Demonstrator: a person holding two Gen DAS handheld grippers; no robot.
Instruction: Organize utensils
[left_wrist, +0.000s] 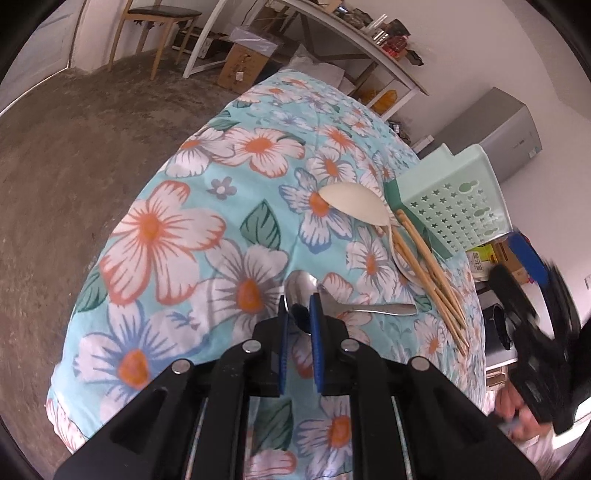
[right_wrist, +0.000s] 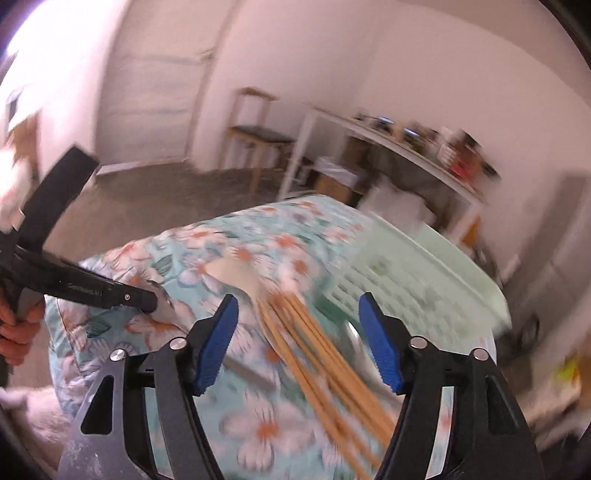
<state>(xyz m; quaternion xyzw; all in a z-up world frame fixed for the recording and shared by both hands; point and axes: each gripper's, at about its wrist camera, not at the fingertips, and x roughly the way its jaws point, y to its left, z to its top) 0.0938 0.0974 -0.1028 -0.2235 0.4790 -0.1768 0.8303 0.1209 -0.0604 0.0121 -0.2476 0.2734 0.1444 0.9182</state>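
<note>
My left gripper (left_wrist: 300, 314) is shut on a metal spoon (left_wrist: 301, 291), whose bowl sticks out past the blue pads just above the floral tablecloth (left_wrist: 166, 229). A second metal spoon (left_wrist: 384, 309) lies right beside it. Further right, a white ladle (left_wrist: 354, 203) and several wooden chopsticks (left_wrist: 428, 273) rest against a mint green basket (left_wrist: 454, 199). In the blurred right wrist view, my right gripper (right_wrist: 299, 339) is open above the chopsticks (right_wrist: 325, 369), touching nothing. The left gripper (right_wrist: 144, 295) with its spoon (right_wrist: 164, 306) shows at the left there.
The table drops off to a bare floor (left_wrist: 55, 166) on the left. A wooden chair (left_wrist: 155, 18), a cardboard box (left_wrist: 240, 66) and a cluttered white shelf table (left_wrist: 369, 48) stand at the back. A grey cabinet (left_wrist: 495, 133) stands behind the basket.
</note>
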